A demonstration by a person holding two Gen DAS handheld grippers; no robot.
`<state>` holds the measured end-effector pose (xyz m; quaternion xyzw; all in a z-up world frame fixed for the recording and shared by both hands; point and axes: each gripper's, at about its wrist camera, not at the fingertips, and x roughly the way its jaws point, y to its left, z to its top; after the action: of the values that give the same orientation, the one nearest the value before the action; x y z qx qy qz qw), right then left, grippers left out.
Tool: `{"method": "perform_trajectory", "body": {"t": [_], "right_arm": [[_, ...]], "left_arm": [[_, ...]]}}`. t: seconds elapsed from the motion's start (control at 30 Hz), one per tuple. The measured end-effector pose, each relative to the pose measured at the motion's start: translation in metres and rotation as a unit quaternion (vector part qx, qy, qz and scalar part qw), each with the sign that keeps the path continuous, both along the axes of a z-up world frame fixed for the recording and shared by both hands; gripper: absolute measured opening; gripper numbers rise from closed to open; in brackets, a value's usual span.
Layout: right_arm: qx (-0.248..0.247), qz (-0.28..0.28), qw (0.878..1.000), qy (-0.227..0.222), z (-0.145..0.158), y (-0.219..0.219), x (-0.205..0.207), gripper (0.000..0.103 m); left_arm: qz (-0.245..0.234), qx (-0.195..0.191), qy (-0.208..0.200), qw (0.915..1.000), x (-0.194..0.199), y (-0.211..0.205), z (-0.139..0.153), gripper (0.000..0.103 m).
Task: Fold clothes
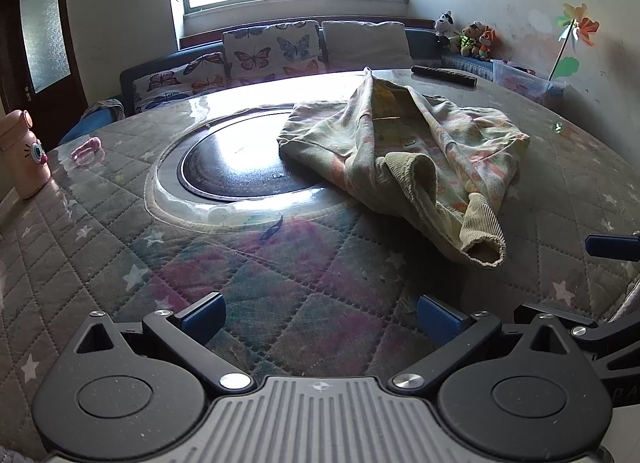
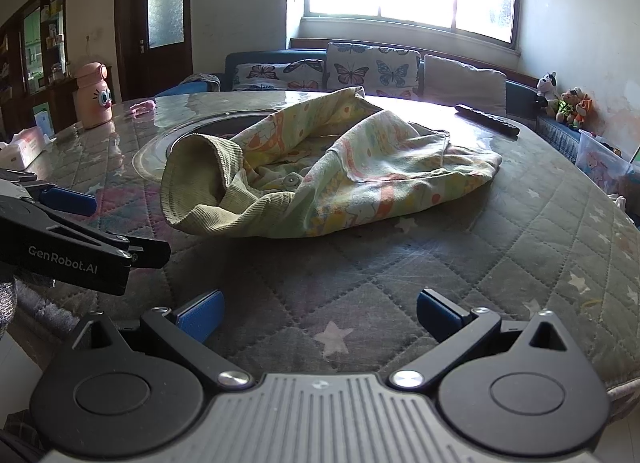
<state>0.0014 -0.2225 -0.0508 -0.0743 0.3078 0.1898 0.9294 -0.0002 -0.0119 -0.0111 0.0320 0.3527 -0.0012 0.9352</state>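
Observation:
A crumpled pastel patterned child's garment point(image 1: 404, 159) with ribbed yellow-green cuffs lies in a heap on the quilted round table point(image 1: 120, 247), partly over the dark centre disc point(image 1: 240, 167). It also shows in the right wrist view point(image 2: 320, 171). My left gripper point(image 1: 320, 319) is open and empty, low over the table, short of the garment and to its left. My right gripper point(image 2: 318, 317) is open and empty, in front of the garment. The left gripper's body point(image 2: 72, 239) shows at the left of the right wrist view.
A pink cartoon bottle point(image 2: 94, 97) and a tissue box point(image 2: 24, 147) stand at the table's left. A black remote point(image 2: 488, 119) lies at the far right edge. A butterfly-print sofa point(image 1: 256, 59), plush toys point(image 1: 468, 39) and a plastic bin point(image 1: 524, 79) are behind.

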Motion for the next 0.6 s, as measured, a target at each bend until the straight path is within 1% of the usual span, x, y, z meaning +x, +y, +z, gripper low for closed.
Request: {"method": "perform_trajectory", "body": {"t": [0.6], "right_arm": [[-0.001, 0.004, 1.0, 0.002, 0.0022, 0.0028, 0.0016, 0.103]], "left_arm": [[-0.005, 0.002, 0.005, 1.0, 0.0041, -0.0013, -0.0011, 0.103]]}}
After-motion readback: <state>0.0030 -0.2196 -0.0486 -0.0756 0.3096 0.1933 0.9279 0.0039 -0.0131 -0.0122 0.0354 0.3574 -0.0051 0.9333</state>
